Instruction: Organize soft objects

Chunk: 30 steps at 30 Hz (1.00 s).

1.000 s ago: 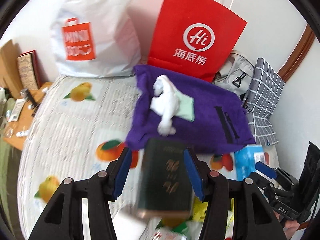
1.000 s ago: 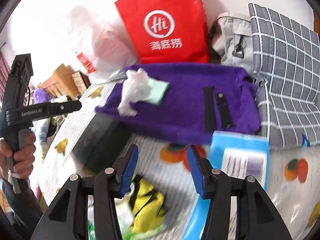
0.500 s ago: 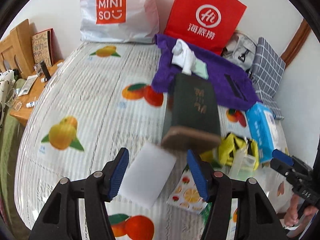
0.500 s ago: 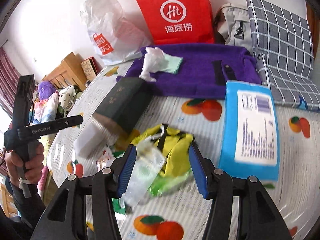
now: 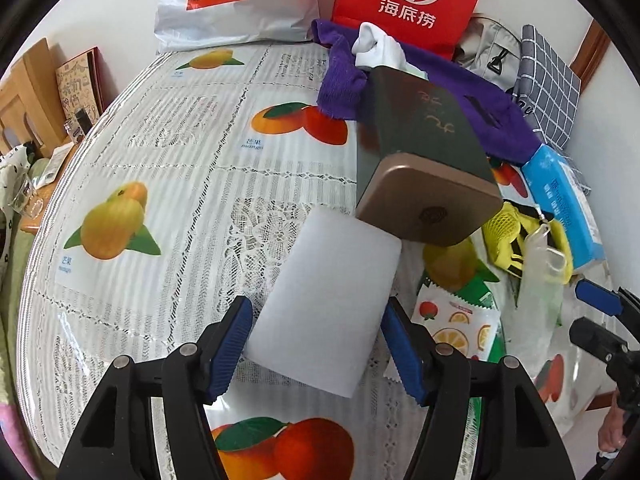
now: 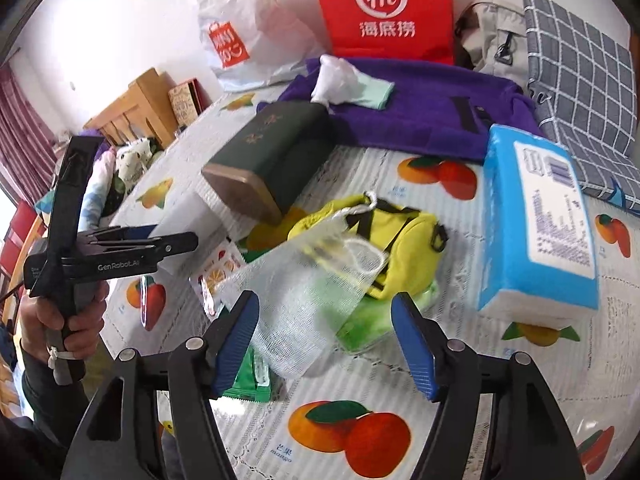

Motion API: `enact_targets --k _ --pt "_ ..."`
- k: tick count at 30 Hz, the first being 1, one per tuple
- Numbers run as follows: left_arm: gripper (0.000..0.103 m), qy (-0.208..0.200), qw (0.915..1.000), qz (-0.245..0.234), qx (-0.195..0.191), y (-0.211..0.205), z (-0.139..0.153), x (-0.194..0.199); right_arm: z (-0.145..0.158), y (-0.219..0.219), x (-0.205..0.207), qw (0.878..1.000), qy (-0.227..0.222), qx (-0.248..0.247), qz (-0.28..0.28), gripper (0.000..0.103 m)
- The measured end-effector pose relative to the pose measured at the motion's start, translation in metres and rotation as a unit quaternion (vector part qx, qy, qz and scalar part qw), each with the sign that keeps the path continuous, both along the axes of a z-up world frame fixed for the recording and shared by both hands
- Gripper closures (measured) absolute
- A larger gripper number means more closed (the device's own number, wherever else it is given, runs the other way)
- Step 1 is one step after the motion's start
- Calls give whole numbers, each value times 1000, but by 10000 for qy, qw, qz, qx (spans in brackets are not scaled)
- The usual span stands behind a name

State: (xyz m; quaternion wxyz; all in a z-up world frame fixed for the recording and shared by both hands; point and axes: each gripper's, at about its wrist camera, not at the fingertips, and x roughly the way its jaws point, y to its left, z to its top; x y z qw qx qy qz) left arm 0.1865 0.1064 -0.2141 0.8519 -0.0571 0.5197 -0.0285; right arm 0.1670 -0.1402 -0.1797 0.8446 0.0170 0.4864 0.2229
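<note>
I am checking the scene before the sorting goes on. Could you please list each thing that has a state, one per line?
Left hand-held gripper: jaws opening, white sponge between them, pads not pressing.
Right hand-held gripper: jaws opening, over mesh bag.
White sponge: flat on table.
Green box: on its side, closed.
Mesh bag: limp, over yellow pouch.
Yellow pouch: crumpled.
Tissue pack: lying flat.
Red bag: upright.

Red paper bag [image 6: 384, 8] top cut off by edge — white sponge [image 6: 188, 216] mostly hidden behind left claw [image 6: 176, 245].

Fuzzy purple cloth [image 6: 420, 104], a matt white foam block [image 5: 328, 300], sheer mesh pouch [image 6: 312, 292] — glossy plastic lace-print table [image 5: 180, 168] cover.
</note>
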Motion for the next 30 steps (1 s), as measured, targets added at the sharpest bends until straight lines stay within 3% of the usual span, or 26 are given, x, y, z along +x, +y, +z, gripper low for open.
enact_targets --k 7,18,22,23,25,26,30 --pt "44 -150 9998 -69 -114 1 0 -7 -14 7 4 9995 301 61 -112 35" --pt "44 -233 9995 -198 -107 -2 -1 -14 -18 16 26 9925 800 768 -520 34" --pt "44 -236 9993 -192 -238 2 0 -15 -23 27 32 9932 757 572 -678 36" --pt "44 -235 9992 -188 -255 3 0 -16 -24 29 33 9936 733 503 -704 43" --pt "44 -228 9992 -169 -279 4 0 -17 -27 32 34 9943 640 269 -812 70" --pt "44 -225 9992 -163 -275 4 0 -17 -28 32 35 9941 622 194 -864 90" --pt "44 -193 9995 -140 -207 2 0 -19 -32 18 36 9921 663 488 -942 101"
